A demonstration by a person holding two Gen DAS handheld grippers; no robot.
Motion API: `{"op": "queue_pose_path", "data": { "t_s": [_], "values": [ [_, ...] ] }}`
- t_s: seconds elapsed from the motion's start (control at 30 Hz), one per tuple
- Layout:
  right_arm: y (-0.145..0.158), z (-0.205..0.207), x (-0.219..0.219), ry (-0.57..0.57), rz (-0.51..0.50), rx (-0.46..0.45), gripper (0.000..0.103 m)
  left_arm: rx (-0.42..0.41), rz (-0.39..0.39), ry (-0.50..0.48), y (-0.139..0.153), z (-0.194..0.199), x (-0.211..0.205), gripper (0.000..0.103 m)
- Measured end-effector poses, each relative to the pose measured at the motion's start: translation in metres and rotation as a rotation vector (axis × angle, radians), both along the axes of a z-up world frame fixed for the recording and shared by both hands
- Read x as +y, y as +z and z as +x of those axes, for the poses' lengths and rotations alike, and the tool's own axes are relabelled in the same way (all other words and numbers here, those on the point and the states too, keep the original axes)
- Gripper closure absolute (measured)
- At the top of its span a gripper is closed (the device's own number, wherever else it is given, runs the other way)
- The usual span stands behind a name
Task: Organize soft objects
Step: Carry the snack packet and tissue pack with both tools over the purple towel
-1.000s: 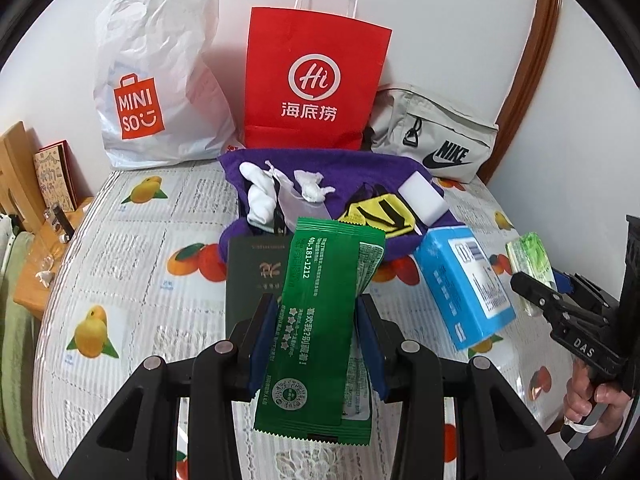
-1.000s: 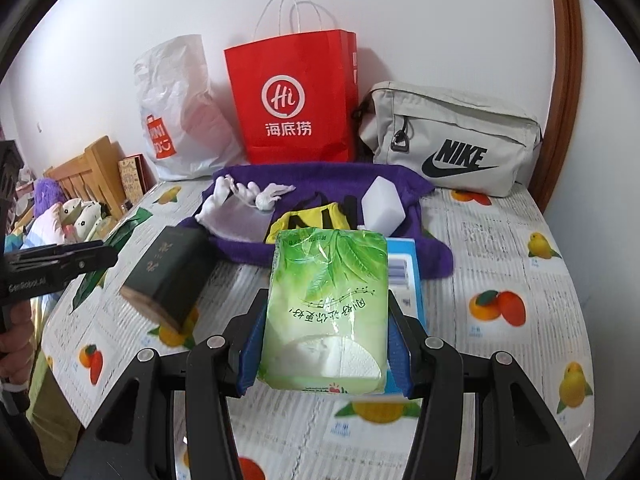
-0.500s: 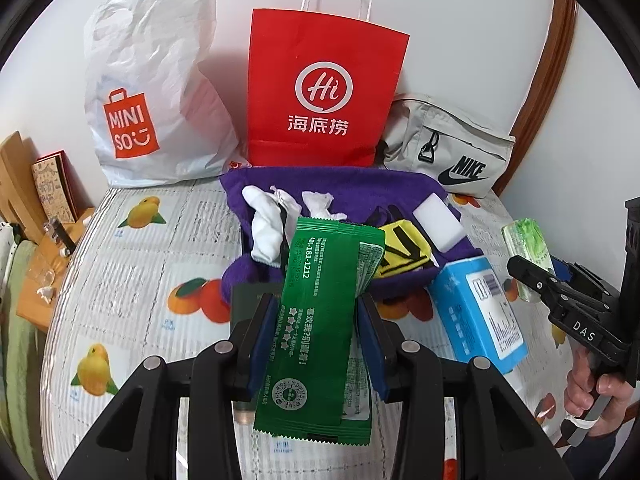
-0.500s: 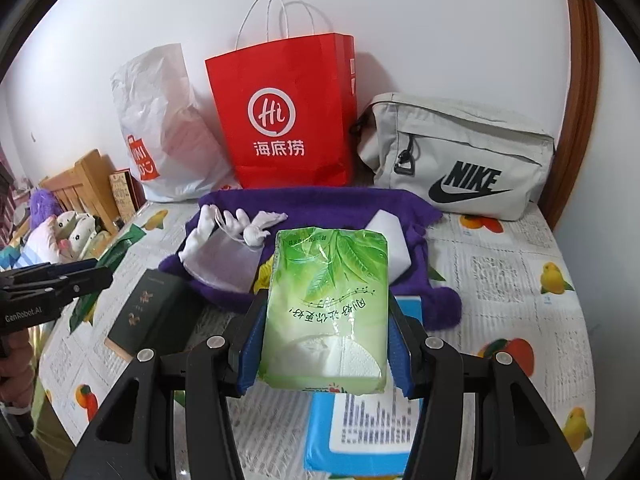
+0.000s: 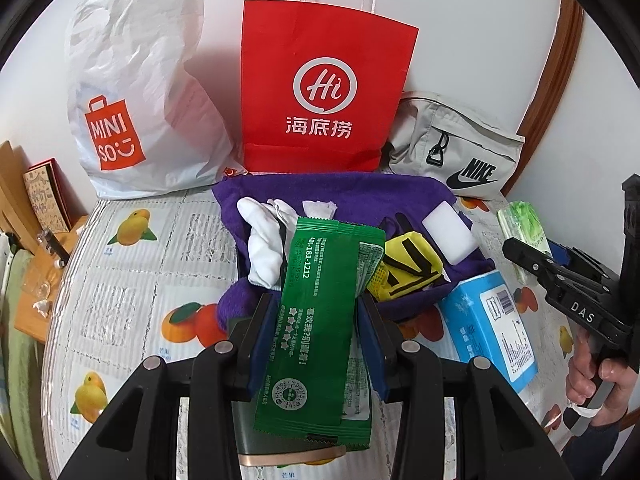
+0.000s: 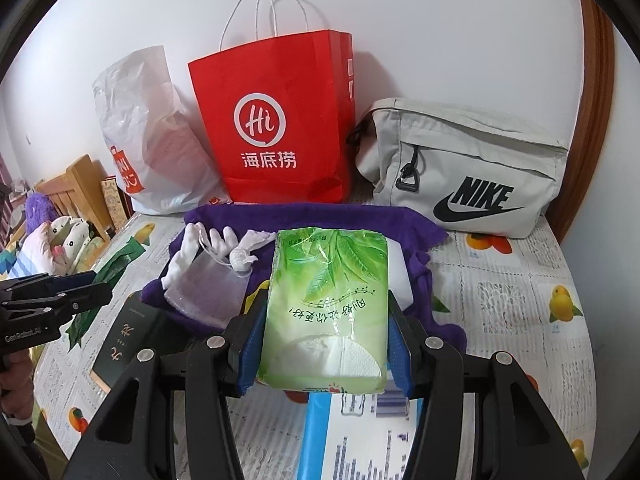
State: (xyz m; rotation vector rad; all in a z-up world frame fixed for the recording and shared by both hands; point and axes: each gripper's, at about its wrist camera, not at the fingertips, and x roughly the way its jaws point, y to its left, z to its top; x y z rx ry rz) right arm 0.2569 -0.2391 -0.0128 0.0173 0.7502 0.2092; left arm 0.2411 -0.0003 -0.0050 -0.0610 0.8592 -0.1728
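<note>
Both tongs are loaded: left tongs clamp the green sachet, right tongs grip the tissue pack. They've drifted closer to the bags, probably the red bag.

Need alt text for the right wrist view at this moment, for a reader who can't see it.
The right gripper has its jaws closed on a light green tissue pack, held over a purple towel on a fruit-print bed cover. Behind stand a red paper bag, a white plastic bag and a grey Nike pouch.
</note>
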Motion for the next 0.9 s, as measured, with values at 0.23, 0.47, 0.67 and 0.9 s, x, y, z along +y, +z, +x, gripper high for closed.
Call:
{"op": "queue_pose_path", "data": {
  "t_s": [0.23,0.47,0.67,0.9],
  "values": [
    [-0.006,0.019,0.003,0.014,0.004,0.015,0.051,0.003,-0.004,0.0,-0.002,0.014,0.0,0.064],
    [-0.014,0.037,0.005,0.024,0.017,0.036,0.051,0.01,-0.009,0.0,-0.006,0.029,-0.001,0.064],
    [-0.024,0.053,0.006,0.033,0.009,0.06,0.051,0.025,-0.001,-0.006,-0.014,0.042,-0.005,0.064],
    [-0.035,0.069,0.009,0.049,-0.01,0.084,0.051,0.046,-0.011,-0.002,-0.025,0.062,-0.006,0.064]
  ]
}}
